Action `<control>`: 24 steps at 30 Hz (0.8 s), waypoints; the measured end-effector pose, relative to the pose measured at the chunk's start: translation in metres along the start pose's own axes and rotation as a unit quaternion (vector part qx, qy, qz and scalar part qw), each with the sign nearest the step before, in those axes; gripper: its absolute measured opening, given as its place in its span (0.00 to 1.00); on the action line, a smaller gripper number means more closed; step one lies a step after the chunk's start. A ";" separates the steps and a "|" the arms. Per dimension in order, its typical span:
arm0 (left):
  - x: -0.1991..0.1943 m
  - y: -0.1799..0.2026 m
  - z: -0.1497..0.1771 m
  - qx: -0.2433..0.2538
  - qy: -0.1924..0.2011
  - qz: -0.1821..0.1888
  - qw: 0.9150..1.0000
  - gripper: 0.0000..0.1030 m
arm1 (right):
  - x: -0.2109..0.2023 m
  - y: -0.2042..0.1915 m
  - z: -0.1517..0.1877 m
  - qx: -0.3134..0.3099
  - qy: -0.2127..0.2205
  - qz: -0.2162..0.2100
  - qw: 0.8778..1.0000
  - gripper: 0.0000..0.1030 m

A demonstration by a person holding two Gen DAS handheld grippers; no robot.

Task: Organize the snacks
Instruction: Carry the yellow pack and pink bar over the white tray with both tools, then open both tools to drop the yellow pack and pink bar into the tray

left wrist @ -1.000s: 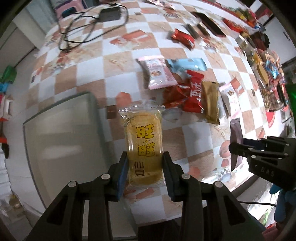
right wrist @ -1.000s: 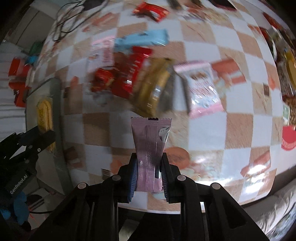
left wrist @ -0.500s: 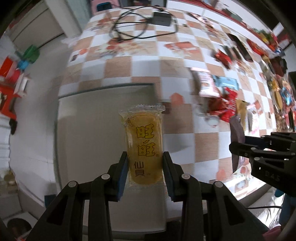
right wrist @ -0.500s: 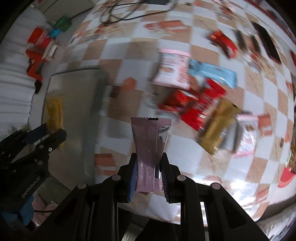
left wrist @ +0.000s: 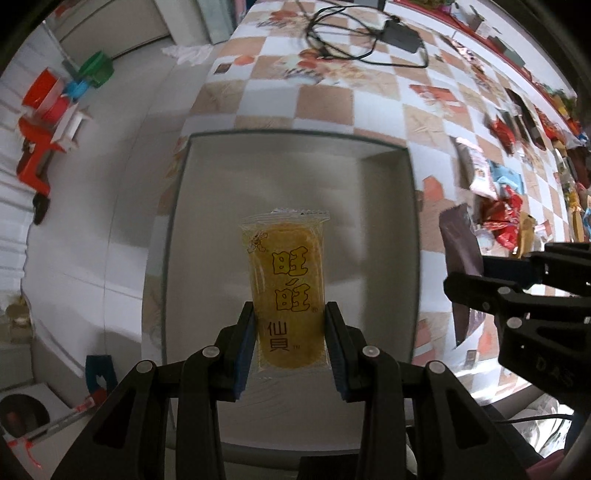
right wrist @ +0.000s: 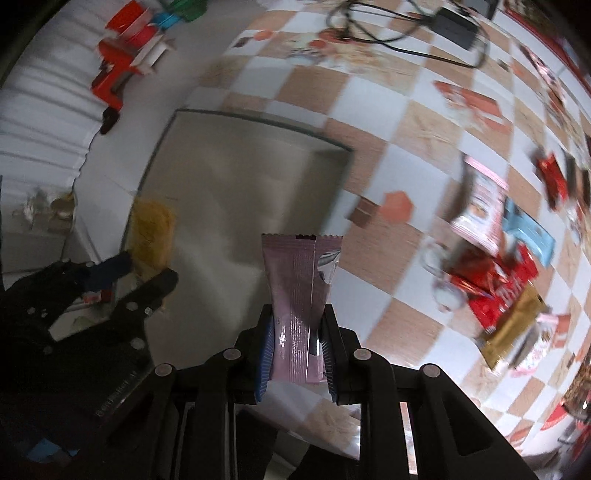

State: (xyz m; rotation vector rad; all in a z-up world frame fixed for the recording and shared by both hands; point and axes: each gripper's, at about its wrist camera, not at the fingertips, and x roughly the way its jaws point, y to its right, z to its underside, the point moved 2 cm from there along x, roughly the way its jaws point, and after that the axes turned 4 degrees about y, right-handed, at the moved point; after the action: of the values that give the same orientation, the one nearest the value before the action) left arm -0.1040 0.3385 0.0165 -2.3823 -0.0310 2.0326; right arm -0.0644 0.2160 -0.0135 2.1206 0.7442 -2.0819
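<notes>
My left gripper (left wrist: 290,336) is shut on a yellow rice-cracker packet (left wrist: 286,291) and holds it above the inside of a grey open bin (left wrist: 369,206). My right gripper (right wrist: 297,341) is shut on a pink snack bar wrapper (right wrist: 299,291), held upright over the bin's right part (right wrist: 258,173). In the left wrist view the right gripper (left wrist: 480,280) with its pink wrapper (left wrist: 461,254) hangs beside the bin's right wall. In the right wrist view the left gripper (right wrist: 122,273) with the yellow packet (right wrist: 151,232) is at the bin's left side.
A pile of snack packets (right wrist: 495,273) lies on the checkered tablecloth (left wrist: 332,103) right of the bin. A black cable with adapter (left wrist: 399,33) lies at the far side. Red and green items (left wrist: 44,122) sit on the floor to the left.
Both grippers have swung left from the snack pile, carrying their packets. The yellow packet now hangs over the middle of the bin and the pink wrapper has come over the bin.
</notes>
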 end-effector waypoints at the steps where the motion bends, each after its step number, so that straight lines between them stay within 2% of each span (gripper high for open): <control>1: 0.002 -0.003 0.003 -0.003 -0.003 -0.001 1.000 0.38 | 0.003 -0.006 -0.002 -0.005 -0.002 -0.001 1.000 0.25; 13: 0.016 -0.021 0.018 -0.014 -0.027 -0.008 1.000 0.38 | 0.038 -0.040 -0.016 -0.026 -0.028 -0.009 0.999 0.25; 24: 0.021 -0.023 0.026 -0.006 -0.037 -0.013 0.999 0.38 | 0.043 -0.039 -0.016 -0.024 -0.038 -0.011 0.999 0.25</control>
State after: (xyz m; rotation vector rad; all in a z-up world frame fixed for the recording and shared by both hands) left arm -0.1266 0.3619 -0.0083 -2.2996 -0.0743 2.1140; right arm -0.0670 0.2685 -0.0430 2.0061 0.8026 -2.1188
